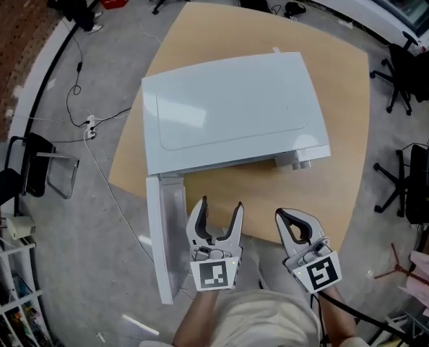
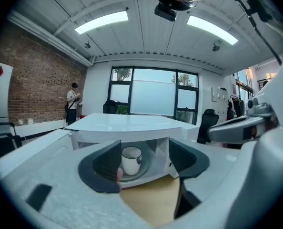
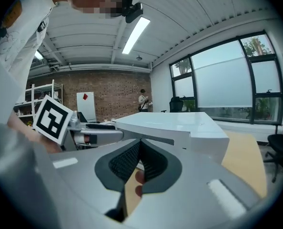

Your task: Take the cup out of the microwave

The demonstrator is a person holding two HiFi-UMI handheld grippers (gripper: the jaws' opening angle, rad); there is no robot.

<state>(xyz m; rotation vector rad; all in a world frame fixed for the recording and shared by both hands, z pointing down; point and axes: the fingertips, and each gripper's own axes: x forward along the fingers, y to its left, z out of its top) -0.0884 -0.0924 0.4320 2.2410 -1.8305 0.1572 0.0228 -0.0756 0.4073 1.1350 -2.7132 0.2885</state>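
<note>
A white cup stands upright on the turntable inside the white microwave, whose door hangs open at the left. From the head view the cup is hidden under the microwave's top. My left gripper is open just before the microwave's opening; in the left gripper view its jaws frame the cup from a distance without touching it. My right gripper is shut on nothing, to the right, before the microwave's front; the right gripper view shows its pads pressed together.
The microwave sits on a light wooden table. Office chairs stand at the right, a black chair and a cable with a power strip at the left. A person stands far off by a brick wall.
</note>
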